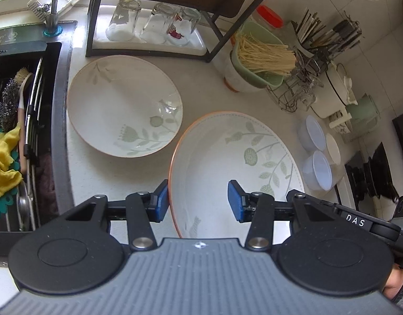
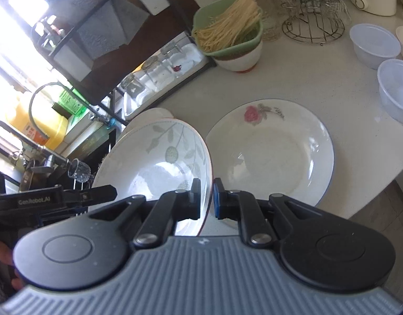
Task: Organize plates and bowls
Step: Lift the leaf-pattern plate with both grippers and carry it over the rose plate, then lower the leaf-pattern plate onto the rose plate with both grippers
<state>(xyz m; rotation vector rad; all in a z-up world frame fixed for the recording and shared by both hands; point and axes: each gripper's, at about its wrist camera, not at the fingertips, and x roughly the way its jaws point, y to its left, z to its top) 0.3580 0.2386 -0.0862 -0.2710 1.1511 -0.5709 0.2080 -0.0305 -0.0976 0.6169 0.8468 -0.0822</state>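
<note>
A leaf-patterned bowl with an orange rim [image 1: 227,162] is tilted and lifted above the counter. My right gripper [image 2: 207,199] is shut on its rim, and the bowl [image 2: 159,162] shows to the left of the fingers. My left gripper [image 1: 199,200] is open, its jaws standing either side of the bowl's near-left rim. A second leaf-patterned bowl [image 1: 122,105] sits on the counter by the sink. A white plate with a pink rose [image 2: 275,152] lies on the counter right of the held bowl.
The sink [image 1: 20,131] with a rack, scrubbers and a yellow cloth is at left. A shelf frame with upturned glasses [image 1: 151,23], a green bowl of noodles [image 2: 227,31], clear plastic bowls [image 2: 393,86] and a wire rack [image 2: 311,18] stand behind.
</note>
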